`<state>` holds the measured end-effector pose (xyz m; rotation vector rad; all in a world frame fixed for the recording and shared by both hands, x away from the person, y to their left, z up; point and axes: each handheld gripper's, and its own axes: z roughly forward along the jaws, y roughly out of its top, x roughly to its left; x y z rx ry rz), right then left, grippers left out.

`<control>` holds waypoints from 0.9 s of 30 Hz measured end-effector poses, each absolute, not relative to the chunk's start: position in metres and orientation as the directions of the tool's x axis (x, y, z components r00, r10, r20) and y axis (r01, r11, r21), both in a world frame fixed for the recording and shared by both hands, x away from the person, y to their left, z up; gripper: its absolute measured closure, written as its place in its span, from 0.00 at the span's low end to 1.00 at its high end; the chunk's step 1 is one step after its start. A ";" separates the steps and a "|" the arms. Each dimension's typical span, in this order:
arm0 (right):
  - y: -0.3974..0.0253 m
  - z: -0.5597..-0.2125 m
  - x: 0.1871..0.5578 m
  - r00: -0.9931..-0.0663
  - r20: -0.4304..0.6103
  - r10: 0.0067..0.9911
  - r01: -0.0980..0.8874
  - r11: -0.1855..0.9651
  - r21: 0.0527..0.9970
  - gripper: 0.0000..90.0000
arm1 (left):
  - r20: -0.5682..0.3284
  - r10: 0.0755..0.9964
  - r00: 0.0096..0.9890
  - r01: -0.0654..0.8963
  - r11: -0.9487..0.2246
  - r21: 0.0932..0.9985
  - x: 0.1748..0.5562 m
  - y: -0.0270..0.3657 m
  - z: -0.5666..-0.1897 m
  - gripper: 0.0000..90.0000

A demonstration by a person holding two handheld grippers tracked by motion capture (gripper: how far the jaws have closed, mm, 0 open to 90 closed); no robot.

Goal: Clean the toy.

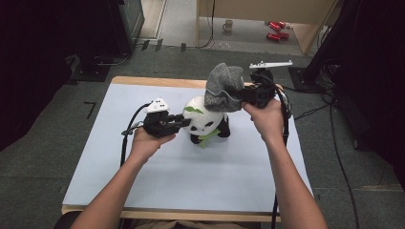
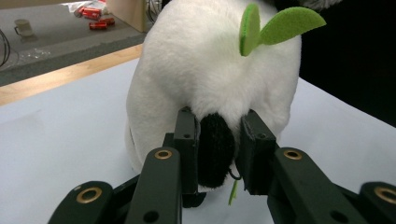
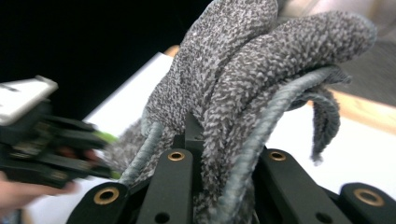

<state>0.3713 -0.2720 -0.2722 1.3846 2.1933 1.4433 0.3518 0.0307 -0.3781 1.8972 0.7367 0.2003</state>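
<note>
— What's the left gripper [image 1: 177, 120] got?
— Its jaws are pinched narrow on the panda's black ear [image 2: 215, 148]; the plush panda [image 1: 204, 122] sits mid-table.
— And the right gripper [image 1: 241, 94]?
— Clamped on a grey knitted hat [image 1: 221, 88], hanging at the panda's one o'clock, touching its head.

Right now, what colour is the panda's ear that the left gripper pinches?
Black, on the panda's white head; clearest in the left gripper view.
</note>
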 end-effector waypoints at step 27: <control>-0.225 -0.310 0.377 -0.621 0.320 0.715 0.625 0.206 0.753 0.89 | -0.213 0.589 0.779 0.423 -0.243 0.873 0.357 0.050 -0.386 0.80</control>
